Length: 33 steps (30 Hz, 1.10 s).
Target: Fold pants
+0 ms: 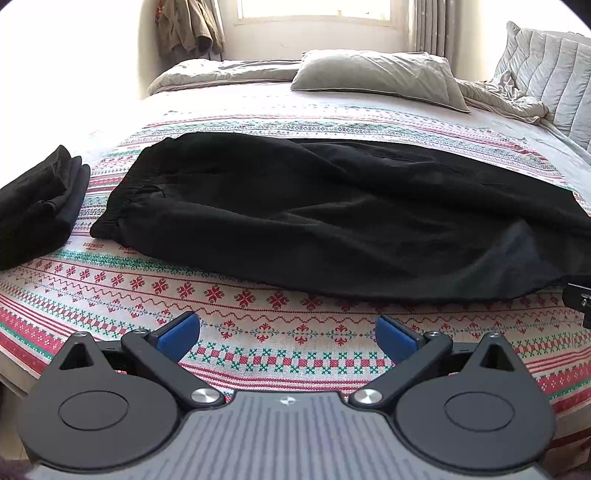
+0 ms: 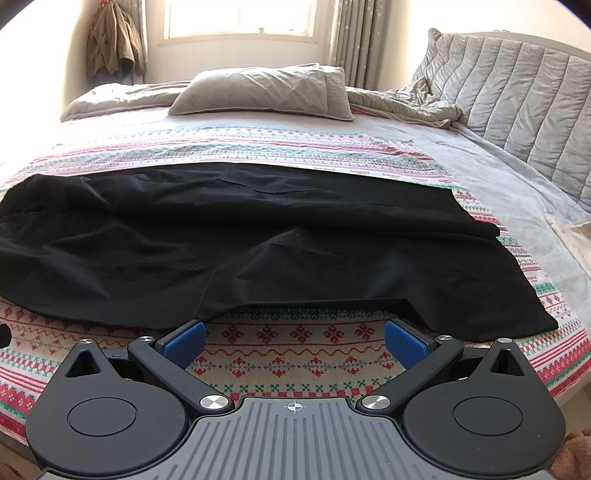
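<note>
Two grippers, left gripper [image 1: 288,332] and right gripper [image 2: 294,338], gape wide, blue ribbed pads empty. Rumpled black pants [image 1: 332,214] sprawl flat across the cross-stitch-patterned bedspread [image 1: 258,354].

a grey pillow [image 1: 376,75] lies near the window [image 2: 240,16]; a patterned blanket [image 1: 258,354] covers the bed.

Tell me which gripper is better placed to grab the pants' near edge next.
Probably the right gripper: open, with the black pants' near hem just past its fingers. The left gripper, also open, sits farther back from the fabric.
</note>
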Available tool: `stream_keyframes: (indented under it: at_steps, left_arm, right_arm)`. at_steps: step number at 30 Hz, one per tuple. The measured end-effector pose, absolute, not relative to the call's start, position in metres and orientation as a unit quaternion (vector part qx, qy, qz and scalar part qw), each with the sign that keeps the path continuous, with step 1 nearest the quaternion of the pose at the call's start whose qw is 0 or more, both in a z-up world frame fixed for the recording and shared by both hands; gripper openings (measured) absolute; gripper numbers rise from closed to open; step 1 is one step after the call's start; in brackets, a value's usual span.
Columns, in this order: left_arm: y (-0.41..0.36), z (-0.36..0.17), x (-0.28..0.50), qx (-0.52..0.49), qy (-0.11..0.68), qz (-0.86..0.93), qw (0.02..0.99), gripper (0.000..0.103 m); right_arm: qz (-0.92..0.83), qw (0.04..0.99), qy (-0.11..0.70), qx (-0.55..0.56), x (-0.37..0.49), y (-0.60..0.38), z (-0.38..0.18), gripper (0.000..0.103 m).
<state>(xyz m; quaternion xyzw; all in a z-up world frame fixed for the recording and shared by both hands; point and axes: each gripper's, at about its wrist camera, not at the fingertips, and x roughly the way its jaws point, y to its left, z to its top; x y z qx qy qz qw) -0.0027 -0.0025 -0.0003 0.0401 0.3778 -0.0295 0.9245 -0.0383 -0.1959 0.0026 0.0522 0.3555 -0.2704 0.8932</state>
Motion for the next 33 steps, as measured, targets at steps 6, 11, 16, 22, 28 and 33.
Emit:
stream_keyframes:
  at_steps: [6, 11, 16, 22, 28, 33]
  left_arm:
    - [-0.002, -0.001, -0.002, 0.041, 0.379, -0.029, 0.924, 0.103]
    - [-0.001, -0.002, -0.001, 0.043, 0.38, -0.027, 0.924, 0.103]
    - [0.001, -0.002, -0.001, 0.044, 0.377, -0.022, 0.925, 0.103]
    - [0.016, -0.006, 0.0, 0.036, 0.345, -0.033, 0.937, 0.103]
    - [0.059, -0.014, 0.023, 0.007, 0.38, -0.024, 0.925, 0.103]
    - [0.118, -0.018, 0.049, -0.086, 0.406, -0.032, 0.909, 0.103]
  right_arm:
    - [-0.272, 0.892, 0.357, 0.051, -0.038, -0.196, 0.003, 0.103]
    - [-0.273, 0.892, 0.357, 0.052, -0.038, -0.197, 0.003, 0.103]
    - [-0.272, 0.892, 0.358, 0.053, -0.037, -0.198, 0.003, 0.103]
    - [-0.269, 0.897, 0.349, 0.036, -0.042, -0.203, 0.001, 0.103]
    - [-0.248, 0.896, 0.366, 0.039, -0.053, -0.223, -0.005, 0.103]
    - [-0.239, 0.874, 0.417, 0.073, -0.058, -0.259, -0.011, 0.103]
